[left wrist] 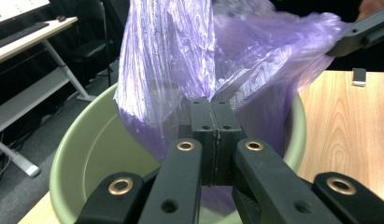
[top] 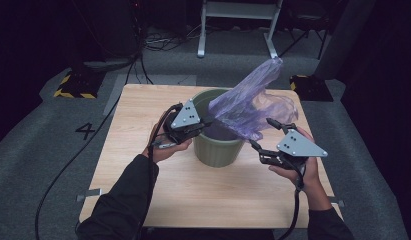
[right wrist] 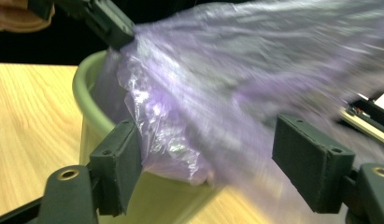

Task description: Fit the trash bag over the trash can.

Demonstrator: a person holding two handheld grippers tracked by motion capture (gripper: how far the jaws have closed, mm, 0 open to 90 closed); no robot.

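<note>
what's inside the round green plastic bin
The lower end of a crinkled purple plastic bag hangs into the round green plastic bin; the film covers the bin's bottom, so anything beneath is hidden.

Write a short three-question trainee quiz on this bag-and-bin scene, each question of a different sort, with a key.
1. True or false: the left tool is shut on the purple bag.
2. The right tool stands: A) open, with the bag between its jaws; B) shut on the bin's rim; C) flat on the table.
3. Fill in: the bag's lower part hangs into the green ____.

Key: 1 true; 2 A; 3 bin.
</note>
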